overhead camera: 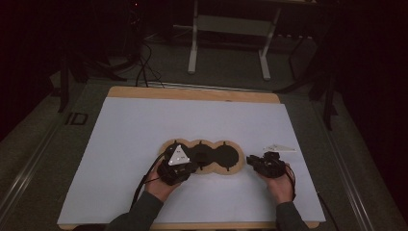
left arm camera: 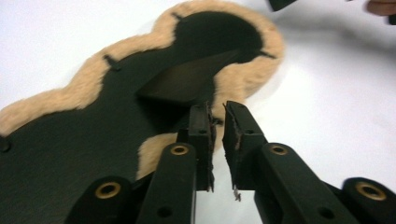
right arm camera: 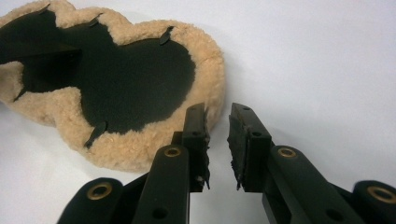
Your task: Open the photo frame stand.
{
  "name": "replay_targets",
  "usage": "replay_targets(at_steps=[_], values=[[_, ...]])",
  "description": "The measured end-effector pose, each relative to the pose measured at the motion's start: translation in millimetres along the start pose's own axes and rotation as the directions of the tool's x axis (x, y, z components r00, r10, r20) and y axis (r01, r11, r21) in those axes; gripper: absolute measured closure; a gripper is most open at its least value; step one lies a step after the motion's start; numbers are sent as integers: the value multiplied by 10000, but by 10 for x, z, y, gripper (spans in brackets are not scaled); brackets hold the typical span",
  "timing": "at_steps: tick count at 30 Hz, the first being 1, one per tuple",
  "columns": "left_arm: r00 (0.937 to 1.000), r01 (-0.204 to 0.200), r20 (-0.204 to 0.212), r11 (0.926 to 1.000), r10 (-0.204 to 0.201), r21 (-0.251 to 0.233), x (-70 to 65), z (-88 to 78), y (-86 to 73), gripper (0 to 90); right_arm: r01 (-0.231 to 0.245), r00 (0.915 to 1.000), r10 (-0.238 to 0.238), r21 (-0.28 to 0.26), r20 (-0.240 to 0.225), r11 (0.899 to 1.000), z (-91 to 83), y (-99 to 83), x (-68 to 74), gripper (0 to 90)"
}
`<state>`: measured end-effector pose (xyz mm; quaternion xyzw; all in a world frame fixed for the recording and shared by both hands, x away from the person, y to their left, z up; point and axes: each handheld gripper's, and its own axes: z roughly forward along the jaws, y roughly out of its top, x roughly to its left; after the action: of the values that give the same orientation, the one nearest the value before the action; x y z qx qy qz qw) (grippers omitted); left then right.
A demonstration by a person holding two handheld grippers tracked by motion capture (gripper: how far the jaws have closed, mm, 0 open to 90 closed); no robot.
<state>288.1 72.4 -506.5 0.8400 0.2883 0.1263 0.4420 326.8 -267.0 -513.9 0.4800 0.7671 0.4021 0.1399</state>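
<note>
A tan fleece pad (overhead camera: 202,156) with 3 rounded lobes in a row lies flat on a white sheet (overhead camera: 144,130) that covers a wooden bench (overhead camera: 192,94). The pad's upper face is black, with a tan fleece border running round its wavy outline and small black tabs set along the seam. It sits a little nearer the person's edge of the sheet than the far edge, roughly centred between its 2 sides.

The left gripper (overhead camera: 190,166), held in the person's left hand (overhead camera: 161,185), rests at the near edge of the pad, at its left lobe, with a grey three-cornered plate on top. In the left gripper view, the left gripper (left arm camera: 218,122) has its 2 black jaws standing a narrow gap apart, right at the fleece border where 2 lobes meet. Nothing is gripped between them, and whether the left-hand jaw touches the fleece cannot be told. A black flap is raised from the pad's black face just beyond the jaws.

The right gripper (overhead camera: 252,161), held in the right hand (overhead camera: 280,185), sits on the sheet just beside the pad's right lobe. In the right gripper view, the right gripper (right arm camera: 218,122) shows 2 jaws a narrow gap apart with only white sheet between them, holding nothing, just off the pad's fleece border.

A small white three-cornered plate (overhead camera: 279,147) lies on the sheet beyond the right gripper, to the right of the pad.
</note>
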Motion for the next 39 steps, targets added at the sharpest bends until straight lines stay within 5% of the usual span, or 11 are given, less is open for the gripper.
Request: replay_targets(at_steps=[6,13,23,39], values=[[9978,-522,383,9978,538,-407,-43,-57,67,749,-12,10000,12,-11,-5,10000,-2,-2,0,764],[9971,-755,-123,9961,750,-467,-23,-58,161,626,-23,10000,23,-36,-15,10000,-5,-2,-3,763],[9907,-1324,-276,9908,1332,278,18,128,285,497,-90,9999,90,-46,-70,9999,-9,-2,-7,743],[9702,-1890,-1262,9721,2067,1389,56,366,277,542,78,9997,-79,-24,-247,10000,7,0,4,643]])
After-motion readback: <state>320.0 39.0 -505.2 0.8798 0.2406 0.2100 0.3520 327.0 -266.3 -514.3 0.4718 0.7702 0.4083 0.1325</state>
